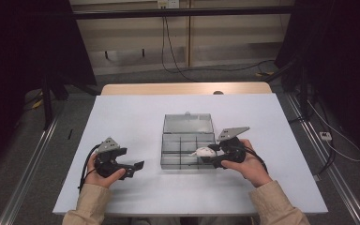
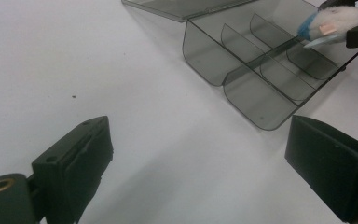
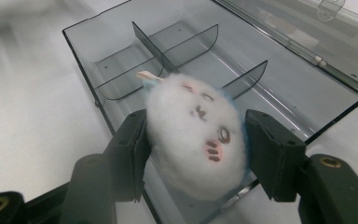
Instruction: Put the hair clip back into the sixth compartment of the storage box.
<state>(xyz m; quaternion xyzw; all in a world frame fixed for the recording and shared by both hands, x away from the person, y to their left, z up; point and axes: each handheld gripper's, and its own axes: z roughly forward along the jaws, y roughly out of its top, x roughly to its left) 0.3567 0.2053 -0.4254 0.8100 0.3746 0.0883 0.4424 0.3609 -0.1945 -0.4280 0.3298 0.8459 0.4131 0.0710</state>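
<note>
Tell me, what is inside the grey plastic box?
The box shows bare compartments and dividers. The plush toy, held by the right gripper, covers the part beneath it.

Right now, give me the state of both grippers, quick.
Left gripper: open, nothing between its jaws.
Right gripper: shut on the fluffy white plush toy with a face, above the smoky clear plastic compartment box.

A recording lab or test room, not a home: a white-topped table stands between metal floor rails, dark curtains hang at 10 and 2 o'clock, and loose cables trail from what may be a wall socket at 12 o'clock.
</note>
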